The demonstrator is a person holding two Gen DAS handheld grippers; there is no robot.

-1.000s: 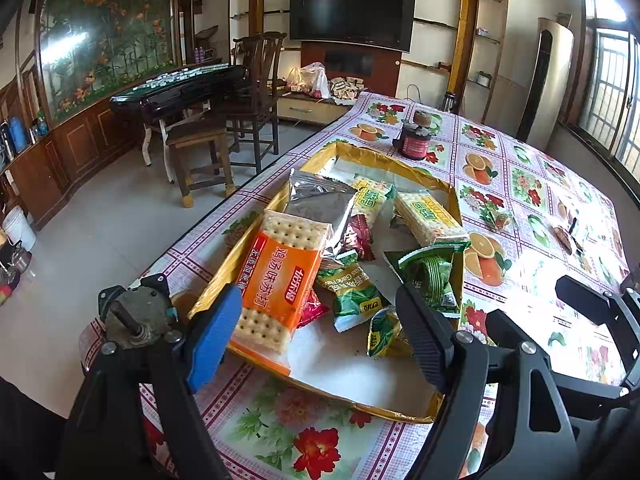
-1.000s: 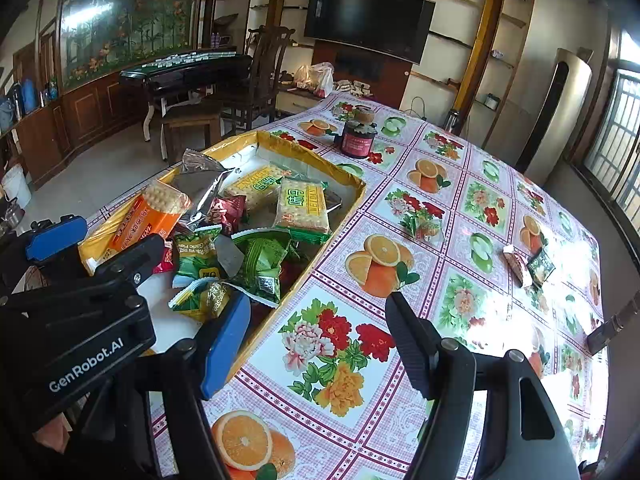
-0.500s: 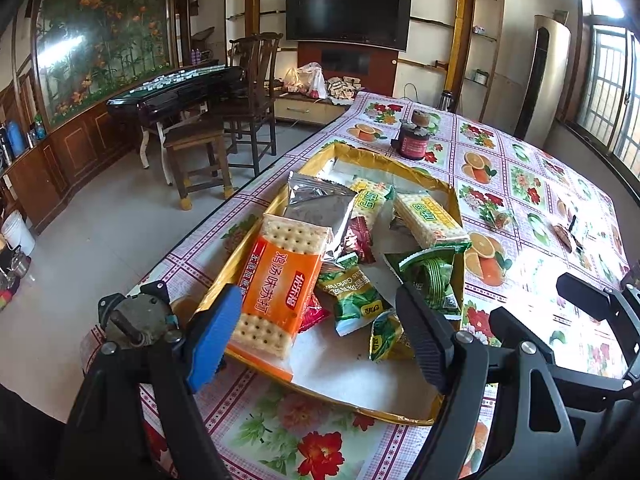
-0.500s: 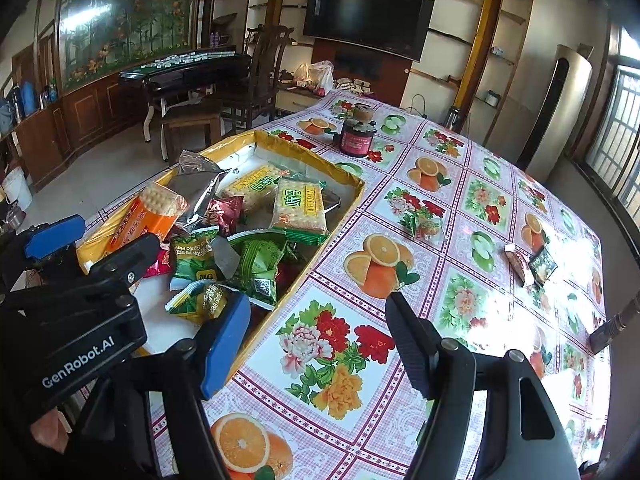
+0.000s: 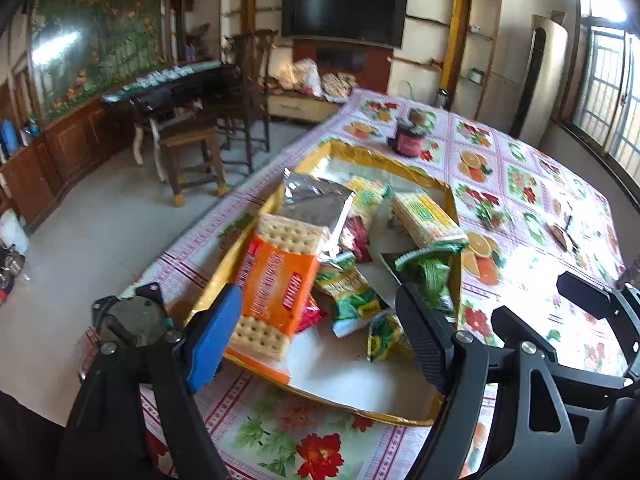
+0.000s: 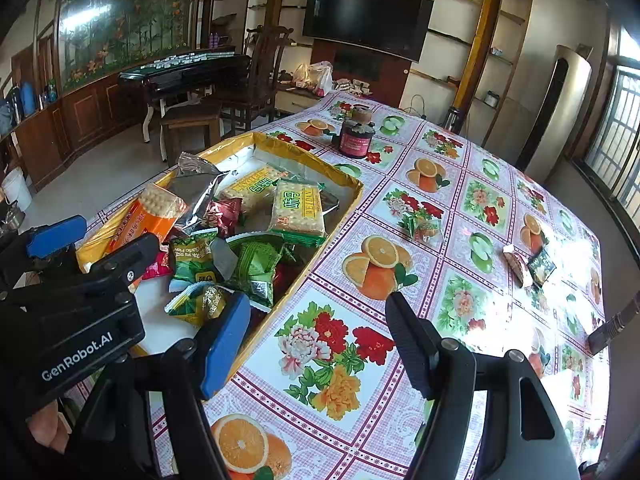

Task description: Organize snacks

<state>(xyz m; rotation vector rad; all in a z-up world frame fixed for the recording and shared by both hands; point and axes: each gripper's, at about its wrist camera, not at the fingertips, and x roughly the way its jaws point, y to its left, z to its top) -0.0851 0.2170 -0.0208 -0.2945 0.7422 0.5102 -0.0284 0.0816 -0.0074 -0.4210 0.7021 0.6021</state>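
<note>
One yellow-rimmed tray (image 6: 352, 194) is sitting on the table, holding one orange cracker pack (image 5: 276, 284), two yellow-green cracker packs (image 6: 296, 210), one silver foil bag (image 5: 316, 204) and several small green packets — too jumbled for counting. Three small snacks (image 6: 420, 224) are lying loose on the cloth — and one dark jar (image 6: 356, 138) is standing beyond.

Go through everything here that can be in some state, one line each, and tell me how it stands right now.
Left claw: open, empty, above the box.
Right claw: open, empty, above the tablecloth.
Shallow yellow cardboard box: open-topped, full of snacks.
Orange cracker packet: sealed, leaning on the box's rim.
Crumpled silver foil bag: in the box; open or sealed, cannot tell.
Dark red jar: upright, outside the box.
Wall television: off.
</note>
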